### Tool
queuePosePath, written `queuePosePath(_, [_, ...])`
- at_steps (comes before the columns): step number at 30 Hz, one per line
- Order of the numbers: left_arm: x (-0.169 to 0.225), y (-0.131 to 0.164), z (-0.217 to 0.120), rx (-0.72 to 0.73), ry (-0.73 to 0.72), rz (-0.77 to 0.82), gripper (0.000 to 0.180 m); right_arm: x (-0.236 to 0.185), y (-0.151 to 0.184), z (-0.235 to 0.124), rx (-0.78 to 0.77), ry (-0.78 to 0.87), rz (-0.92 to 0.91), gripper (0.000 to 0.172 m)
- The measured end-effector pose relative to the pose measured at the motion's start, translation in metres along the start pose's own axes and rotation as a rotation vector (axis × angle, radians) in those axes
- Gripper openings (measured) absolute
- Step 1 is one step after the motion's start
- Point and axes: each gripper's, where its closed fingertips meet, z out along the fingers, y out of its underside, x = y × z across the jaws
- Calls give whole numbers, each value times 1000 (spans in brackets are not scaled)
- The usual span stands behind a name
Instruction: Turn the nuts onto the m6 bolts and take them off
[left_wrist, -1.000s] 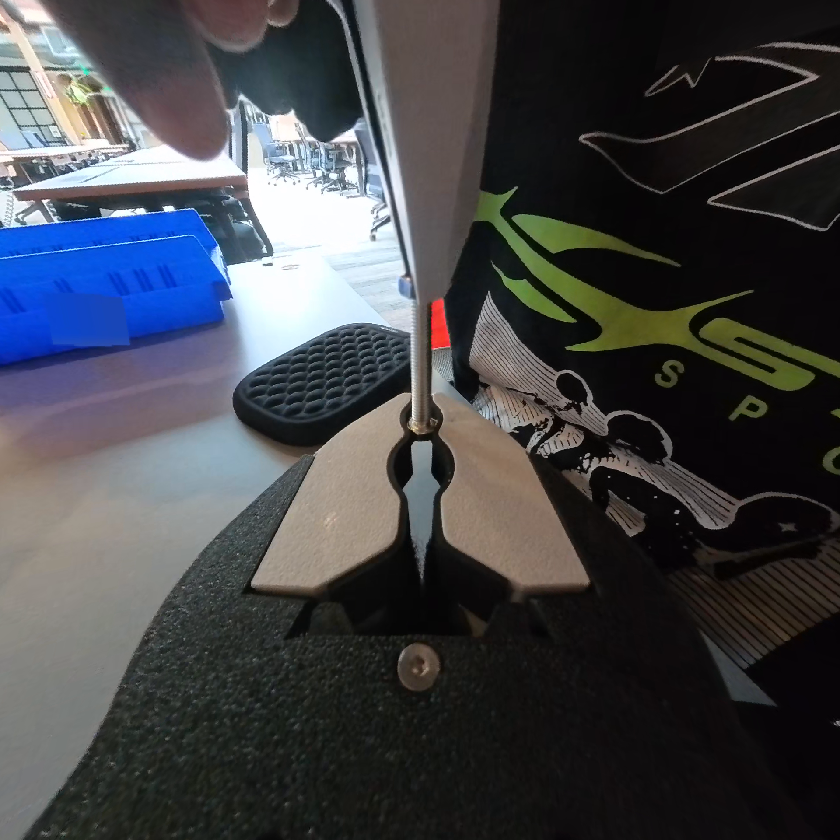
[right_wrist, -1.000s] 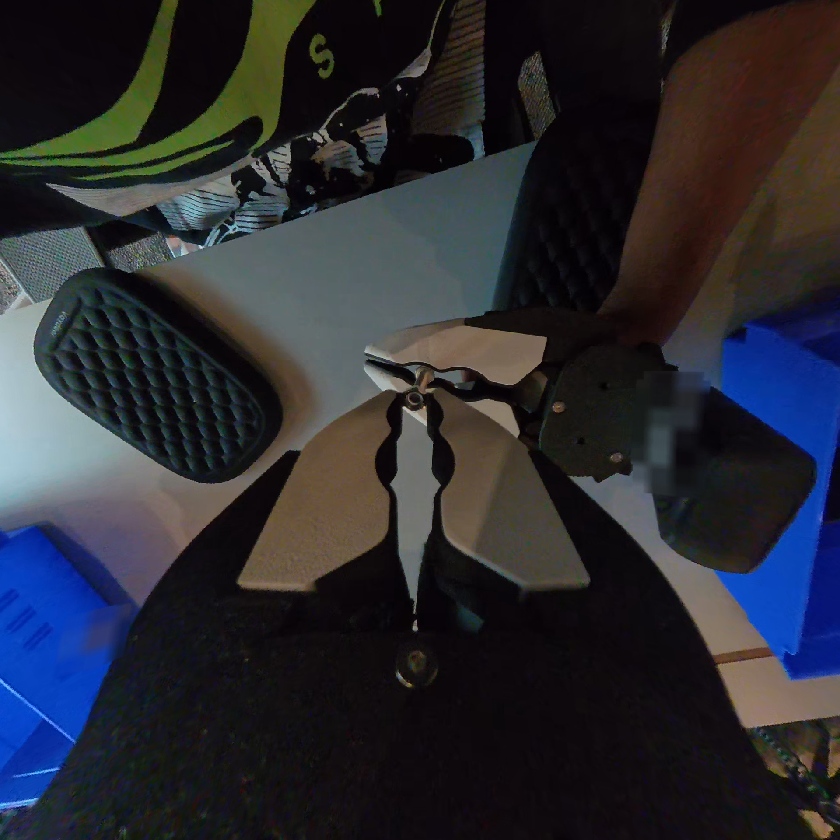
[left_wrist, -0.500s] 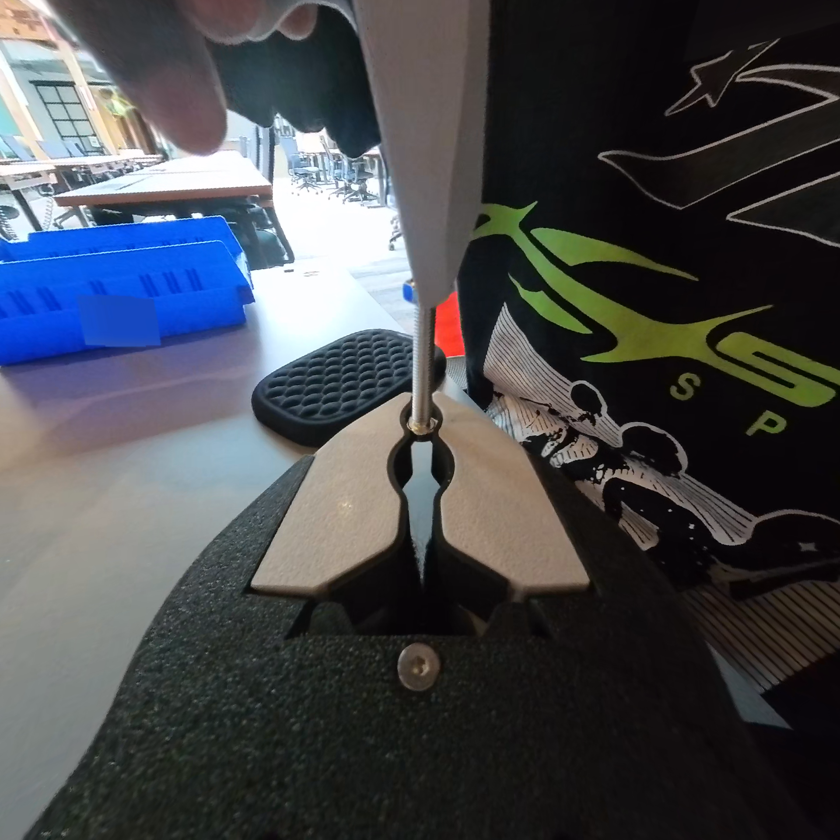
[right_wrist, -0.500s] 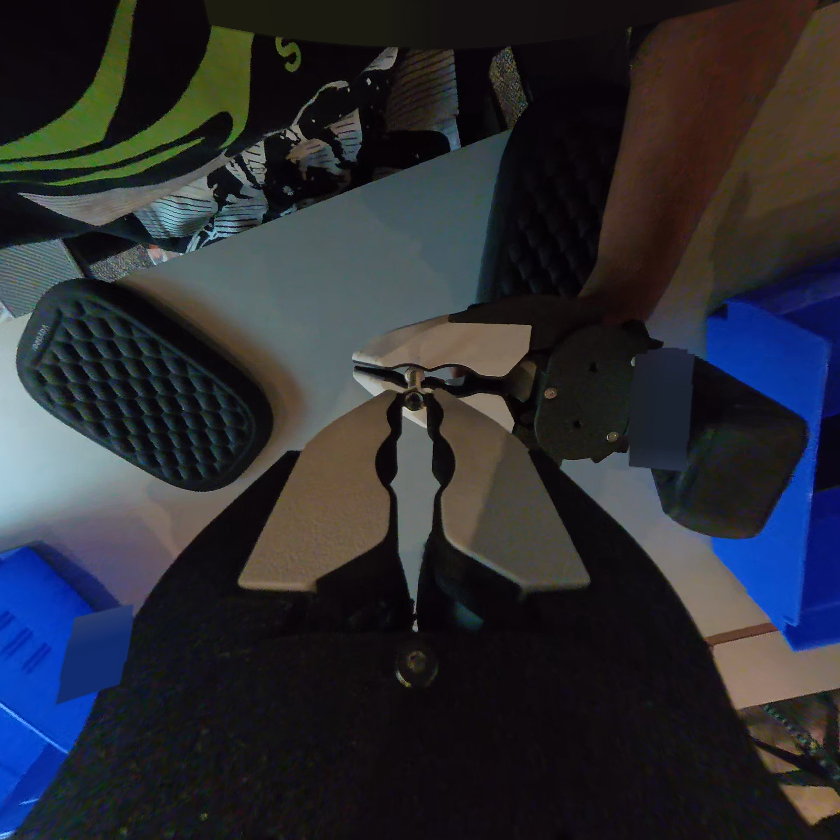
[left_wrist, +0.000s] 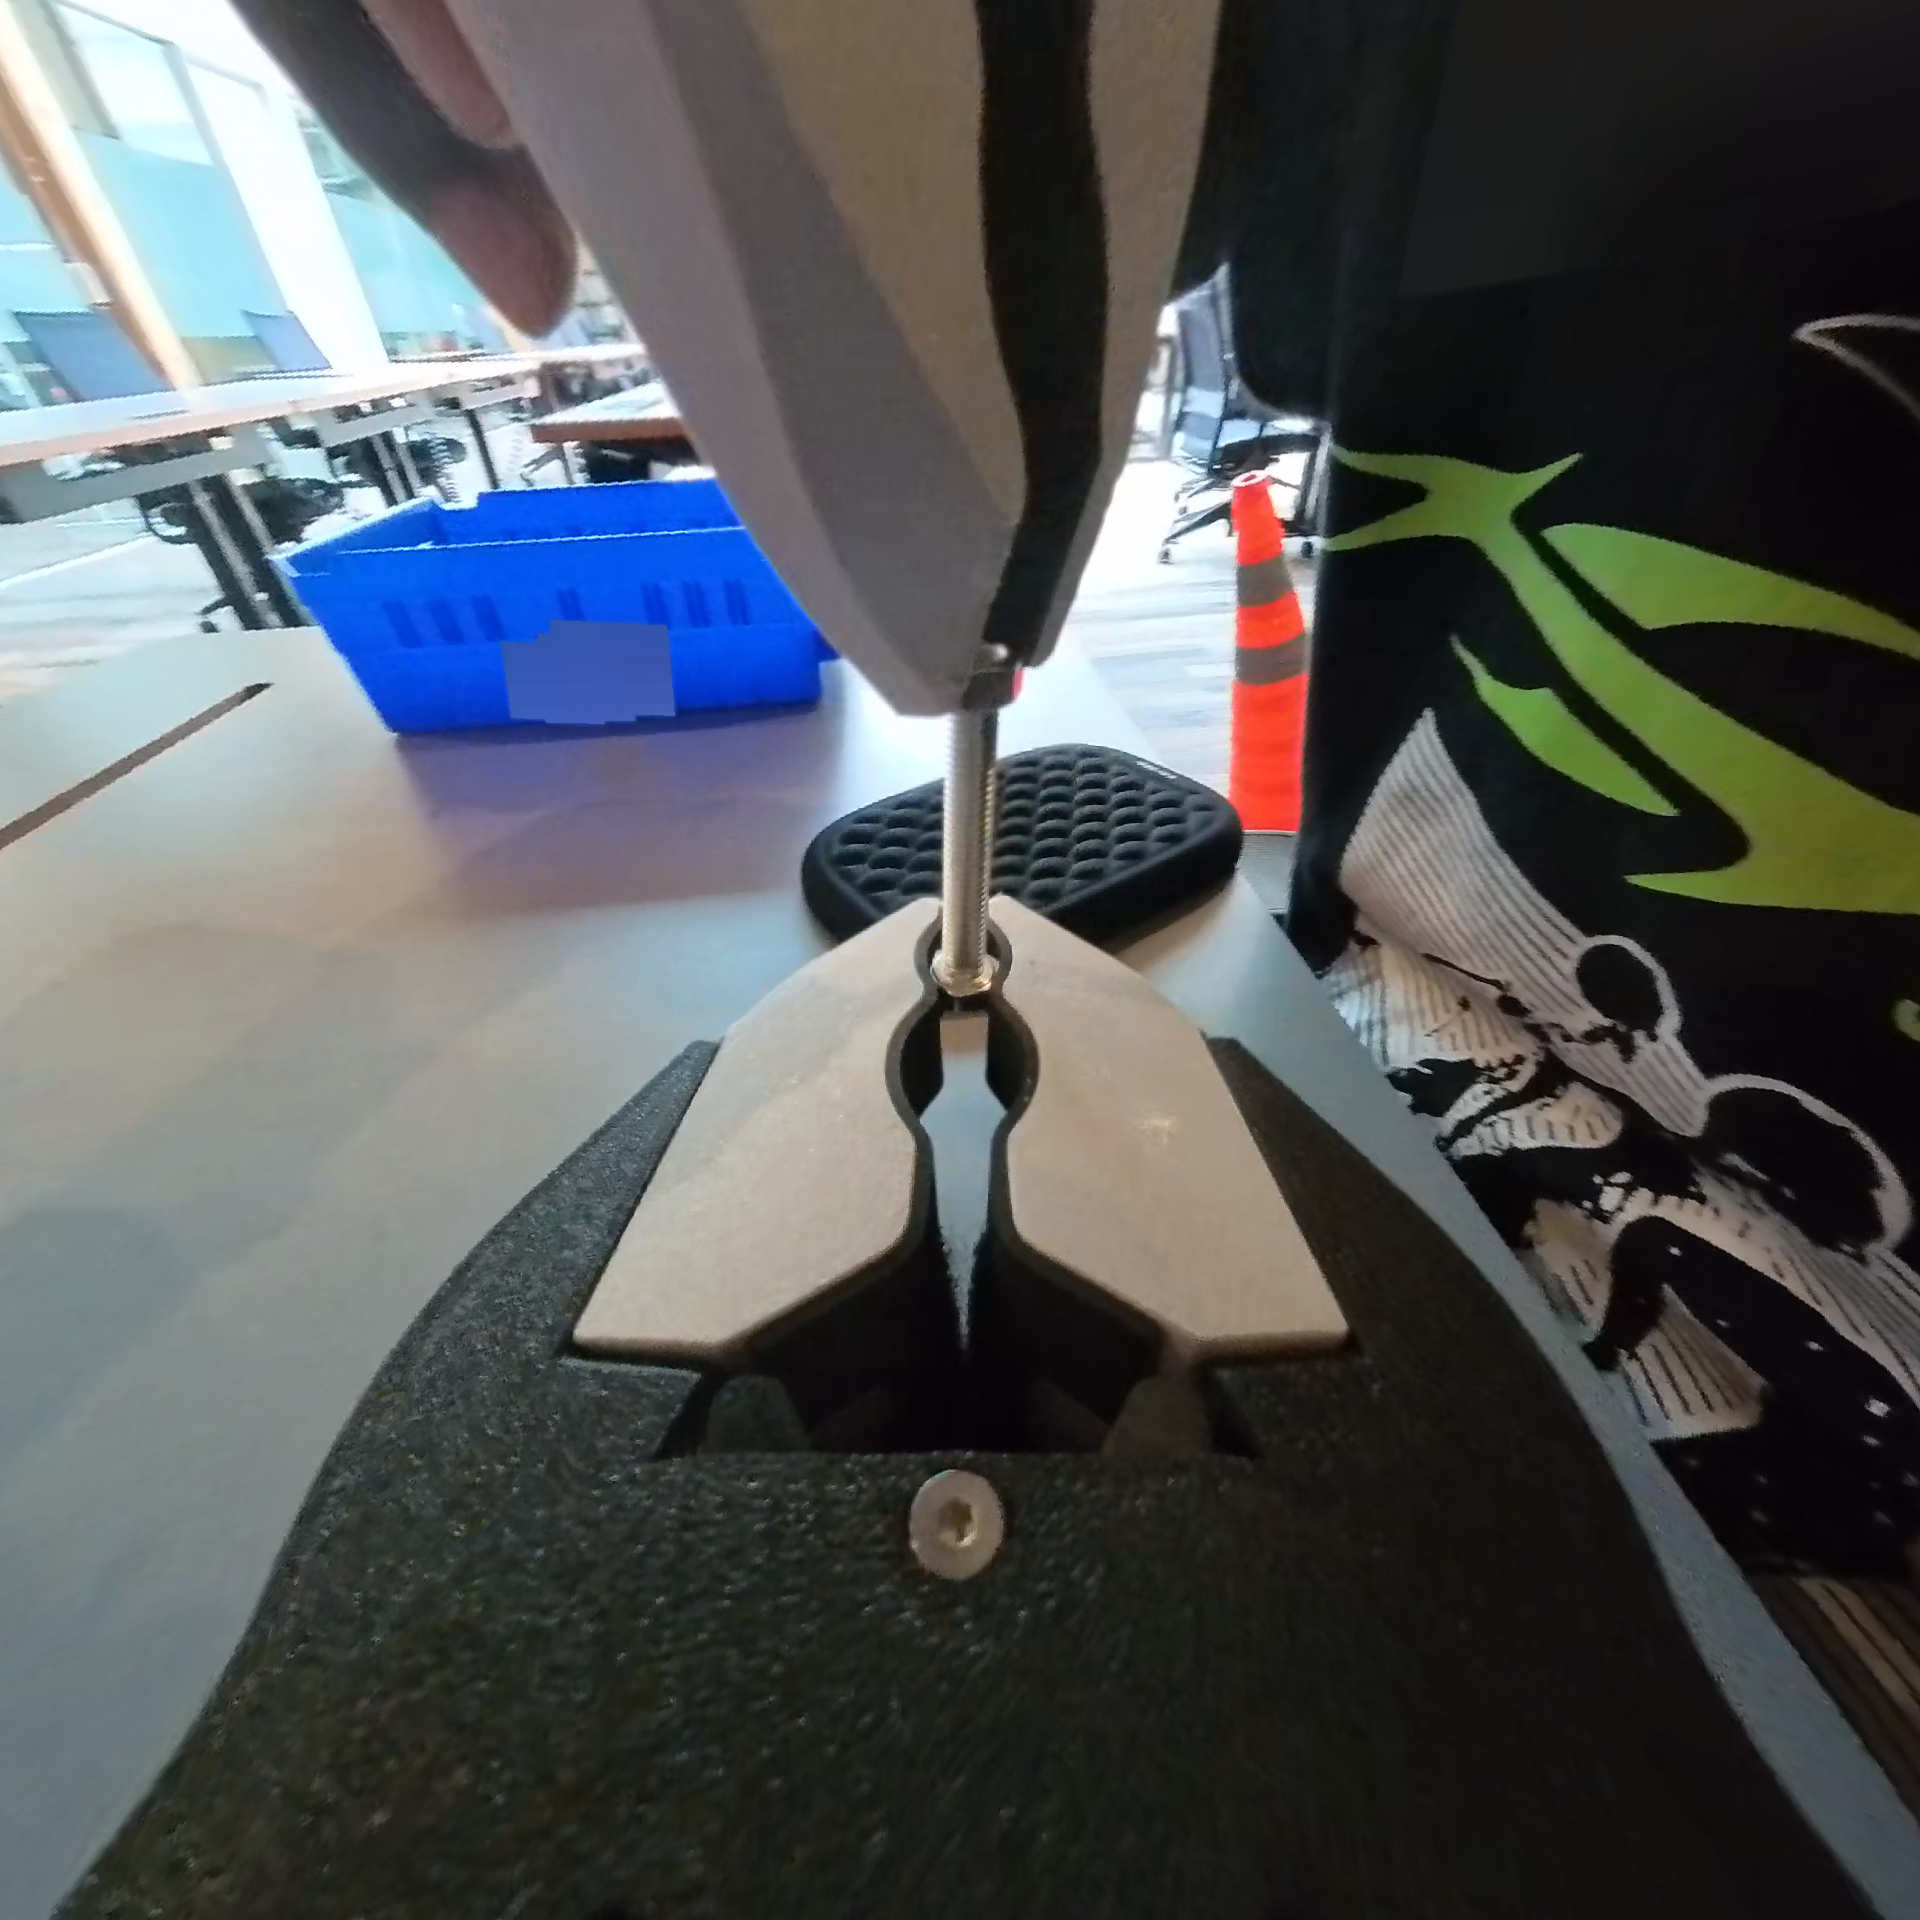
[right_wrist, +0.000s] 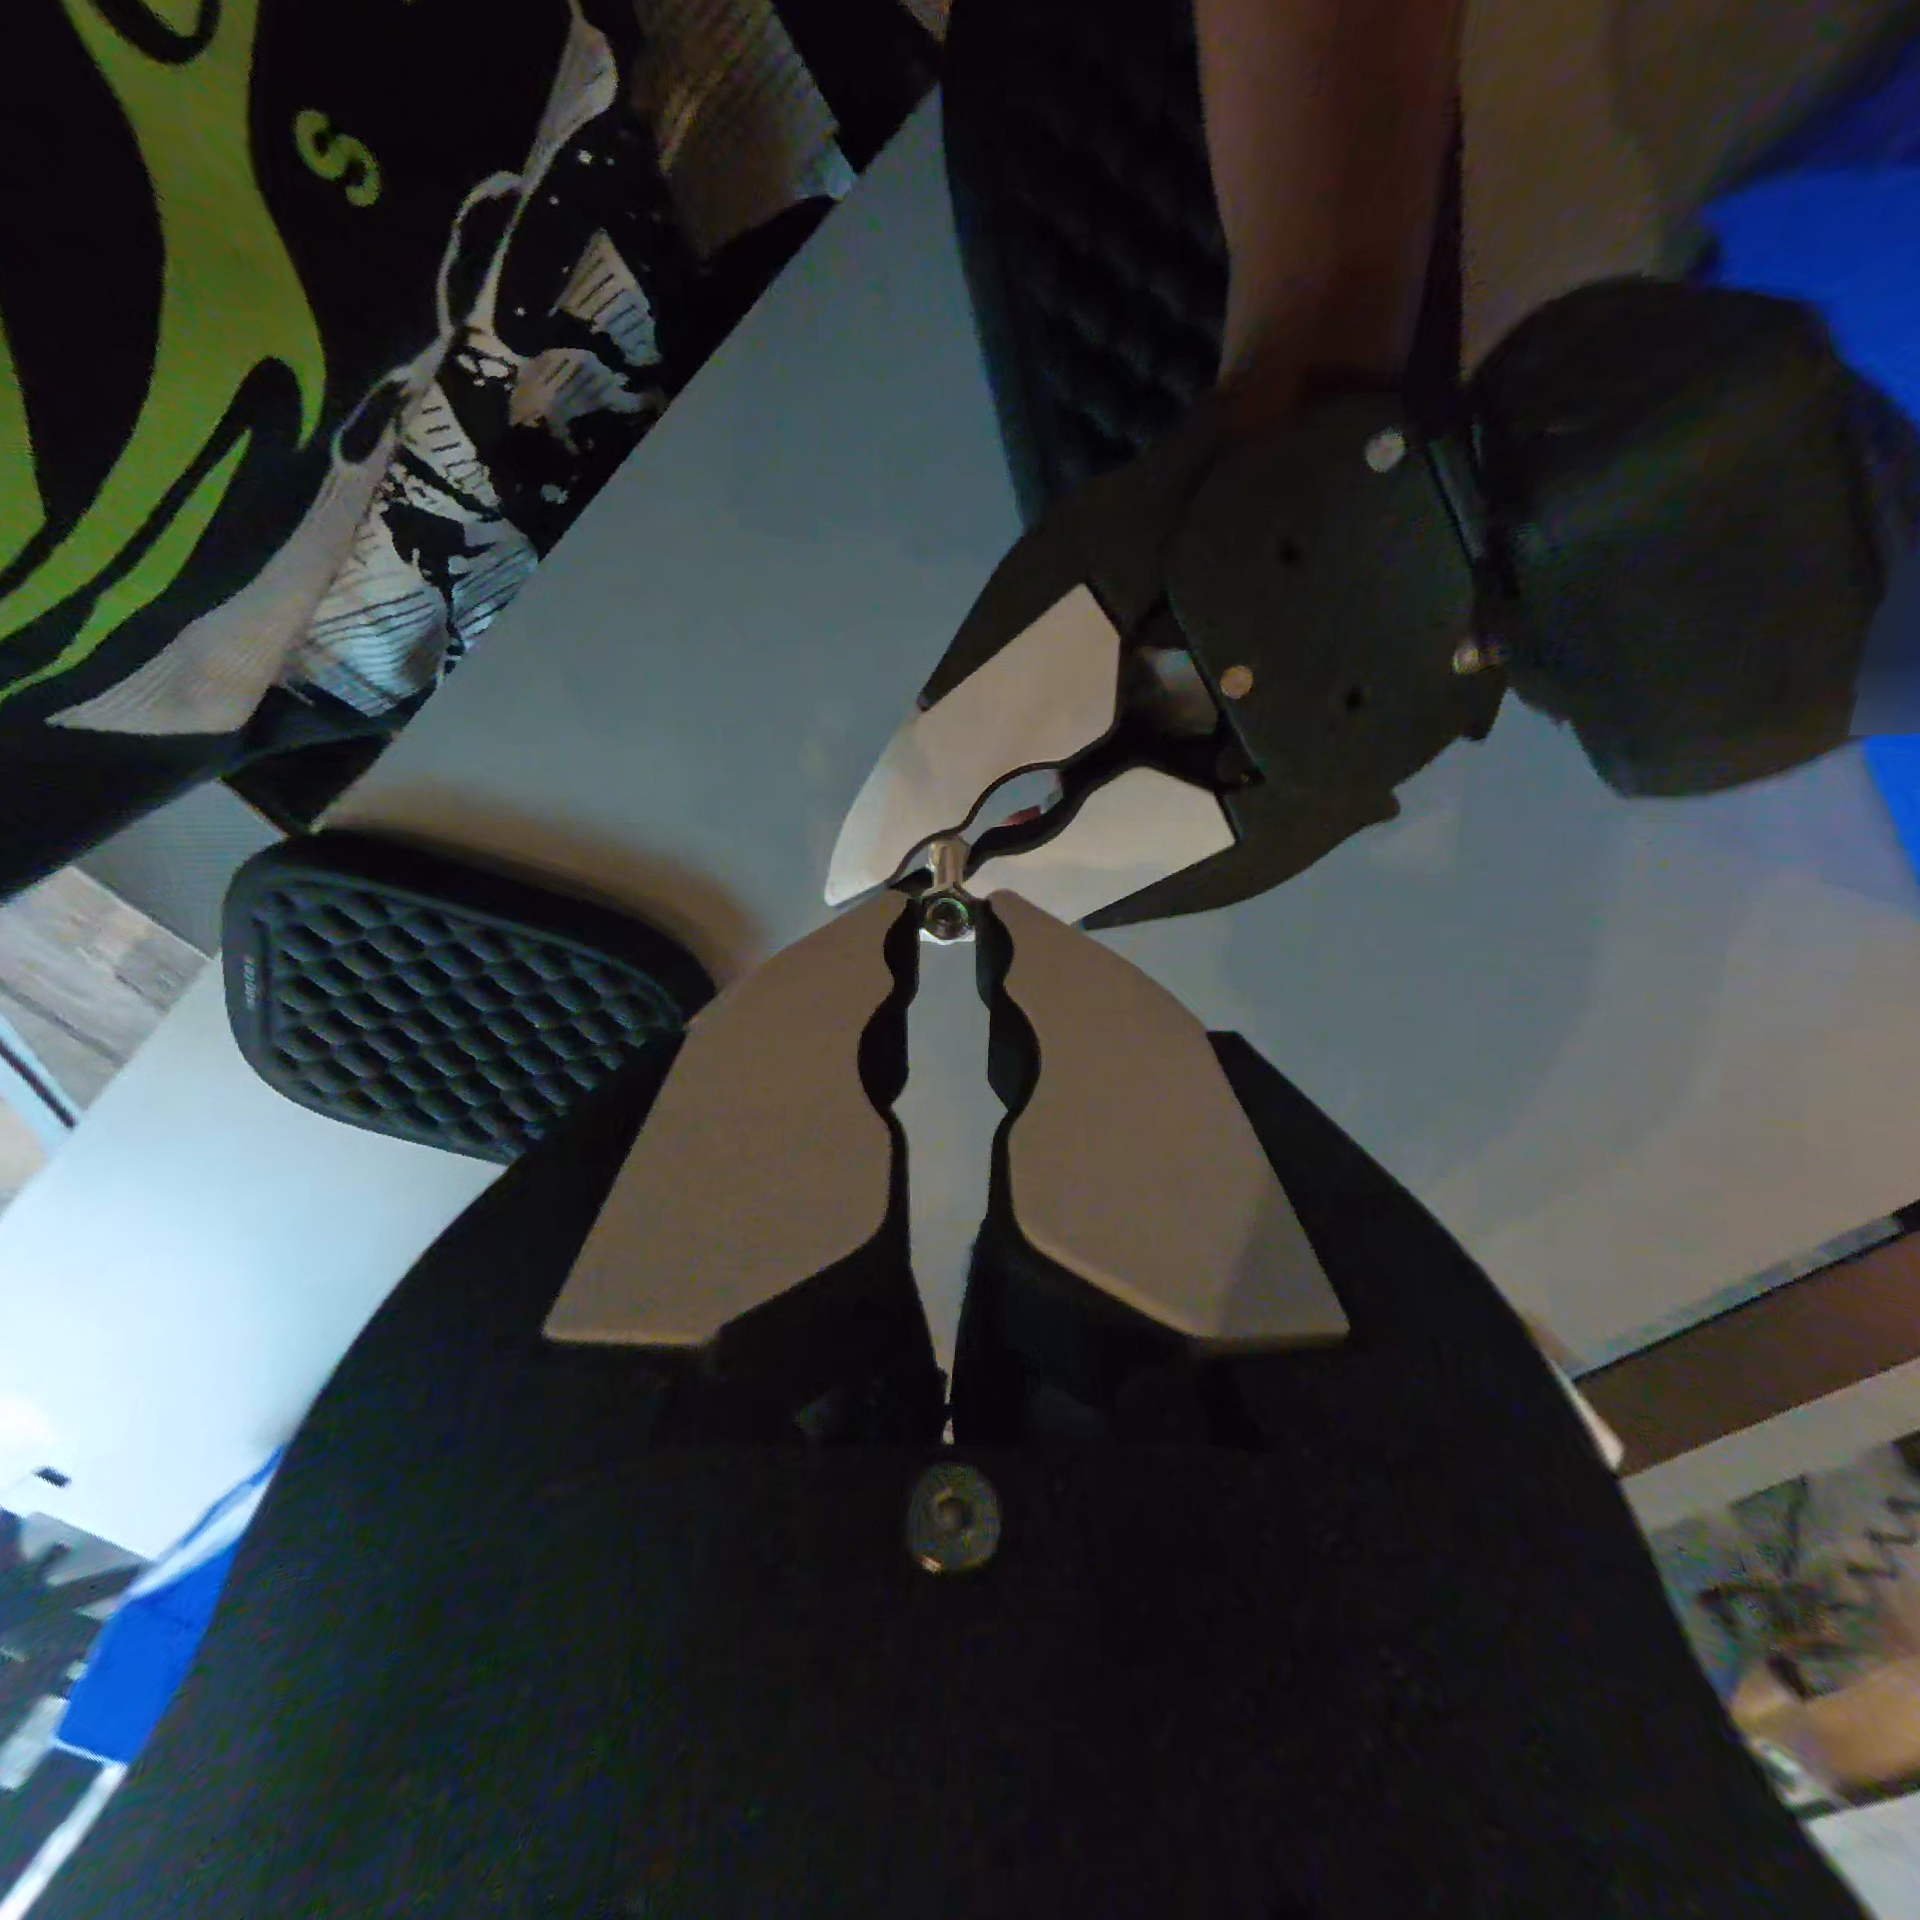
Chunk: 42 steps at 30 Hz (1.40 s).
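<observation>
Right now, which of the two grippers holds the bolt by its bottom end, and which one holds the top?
The left gripper clamps the bolt at its bottom; the right gripper grips the nut on top.

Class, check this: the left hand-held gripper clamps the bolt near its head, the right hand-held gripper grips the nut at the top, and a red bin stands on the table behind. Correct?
One error: the bin is blue, as the left wrist view shows. The bolt, nut and both grips stand as stated.

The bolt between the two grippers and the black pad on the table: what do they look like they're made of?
Bolt: bright silvery metal, probably steel, judging by its shiny threaded shank. Black pad: matte, dimpled in a honeycomb pattern with rounded edges, so likely rubber, foam or silicone; the look alone does not settle which.
</observation>
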Motion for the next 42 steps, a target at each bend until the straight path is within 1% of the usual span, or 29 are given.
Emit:
queuePosePath(3, [-9, 1, 0, -13, -75, 0, 3, 3, 6, 0, -4, 20, 111, 9])
queuePosePath(8, [-30, 3, -2, -36, -243, -28, 3, 13, 17, -2, -14, 102, 276, 10])
queuePosePath(13, [-47, 5, -8, -63, -392, -58, 3, 22, 29, -3, -16, 139, 459, 10])
queuePosePath(16, [-51, 7, -9, -84, -433, -59, 3, 24, 32, -2, -9, 142, 535, 10])
queuePosePath(19, [-52, 8, -9, -89, -428, -64, 3, 25, 32, -1, 9, 141, 576, 10])
queuePosePath(21, [-51, 8, -10, -84, -421, -61, 3, 27, 30, -2, 38, 156, 584, 17])
queuePosePath(24, [-50, 8, -10, -84, -414, -56, 3, 26, 28, -6, 105, 163, 608, 32])
queuePosePath(27, [-50, 5, -11, -57, -399, -67, 3, 26, 27, -9, 237, 197, 627, 38])
queuePosePath(30, [-51, 3, -15, -30, -394, -90, 3, 25, 30, -13, 400, 243, 662, 38])
queuePosePath(32, [-53, 2, -17, -21, -400, -95, 3, 21, 38, -17, 522, 303, 671, 36])
queuePosePath(34, [-53, 0, -20, -13, -404, -88, 3, 16, 57, -16, 629, 380, 710, 29])
queuePosePath(36, [-54, -1, -23, -3, -407, -87, 3, 9, 86, -5, 698, 460, 760, 21])
queuePosePath(37, [-55, -1, -23, -3, -408, -86, 3, 9, 112, 5, 670, 528, 817, 18])
queuePosePath(40, [-54, -2, -23, -1, -405, -63, 3, 19, 206, 31, 470, 770, 1003, 17])
queuePosePath(41, [-53, -3, -22, 0, -400, -51, 3, 25, 225, 38, 444, 798, 1027, 14])
queuePosePath(42, [-53, -3, -22, -1, -399, -45, 3, 32, 237, 45, 455, 780, 1050, 12])
